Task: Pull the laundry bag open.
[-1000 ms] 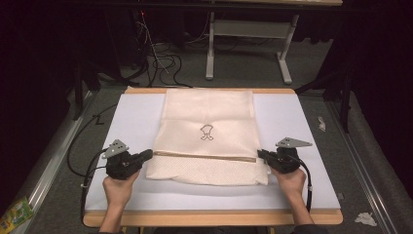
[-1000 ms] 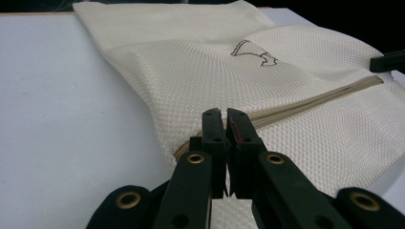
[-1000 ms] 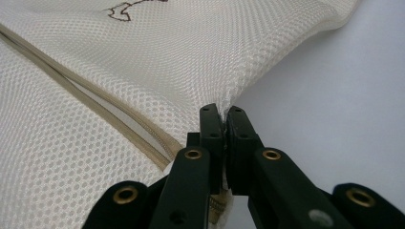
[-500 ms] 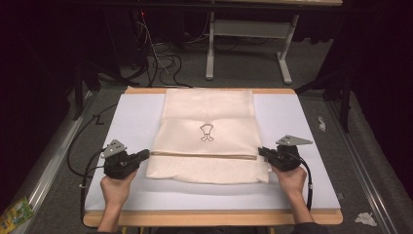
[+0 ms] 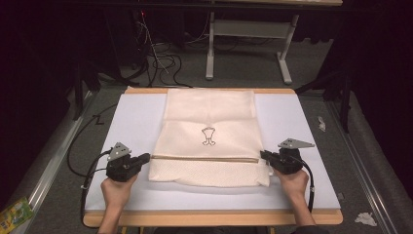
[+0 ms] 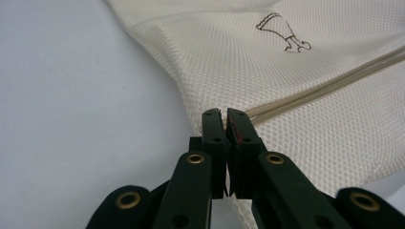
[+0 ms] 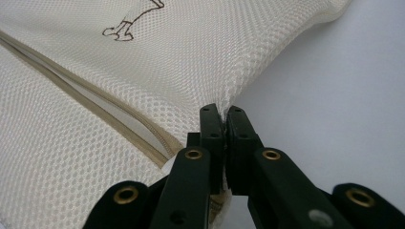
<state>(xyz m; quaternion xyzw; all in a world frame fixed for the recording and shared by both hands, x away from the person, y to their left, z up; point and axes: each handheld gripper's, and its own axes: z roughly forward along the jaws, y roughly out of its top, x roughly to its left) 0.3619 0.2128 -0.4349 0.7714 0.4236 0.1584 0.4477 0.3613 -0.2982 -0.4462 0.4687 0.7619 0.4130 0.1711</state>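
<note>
two grippers at the lower part of the frame: left gripper [image 5: 144, 158] and right gripper [image 5: 264, 155], jaws pressed together, each pinching a side edge of the cream mesh bag [image 5: 209, 127] at its zipper [image 5: 204, 158]. lying mid-frame on the white mat [image 5: 122, 122]. drawn slightly outward since a second ago, near fold flatter; probably tensioning before a fold.

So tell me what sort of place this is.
Probably a lab or recording studio, not a home: dark surroundings, a bare white-topped wooden table on grey carpet, loose black cables on the floor behind it, and a cream mesh zipped bag laid flat between two hand-held grippers.
</note>
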